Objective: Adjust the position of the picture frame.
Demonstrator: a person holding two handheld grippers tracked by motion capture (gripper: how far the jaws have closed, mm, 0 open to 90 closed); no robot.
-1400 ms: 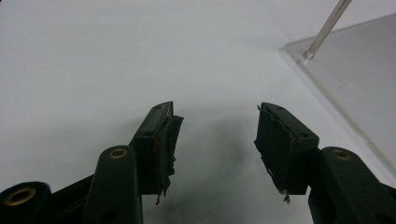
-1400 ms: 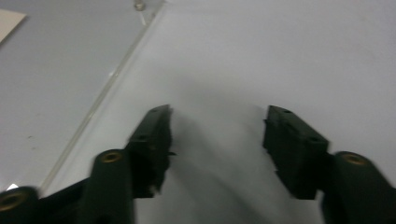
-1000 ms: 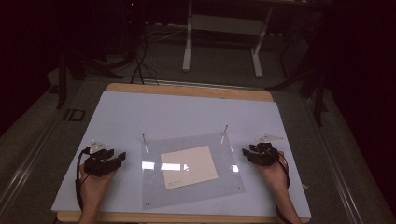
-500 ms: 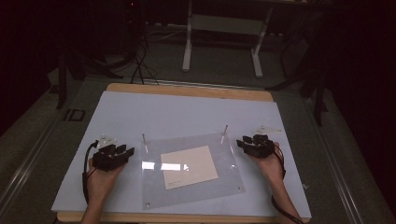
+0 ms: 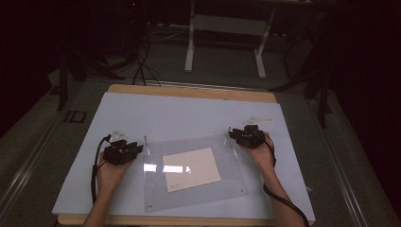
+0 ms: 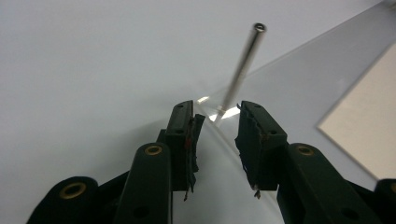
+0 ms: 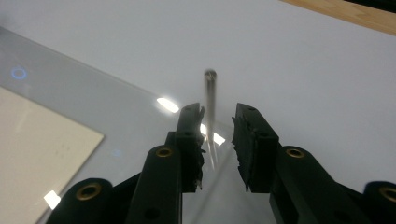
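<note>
In the lower middle of the high view a clear sheet (image 5: 191, 172) lies flat over a cream card (image 5: 191, 168). Nothing is gripped yet. The left gripper (image 6: 216, 122) and right gripper (image 7: 218, 122), jaws spread, are aimed at its two upper corner pins (image 6: 241, 65) (image 7: 210, 100); grasping remains.

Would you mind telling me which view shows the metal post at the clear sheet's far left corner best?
The left gripper view: the metal post stands sharp just beyond the open jaws of the left gripper. The high view shows it as a thin sliver. The right gripper view shows a different, blurred post.
</note>
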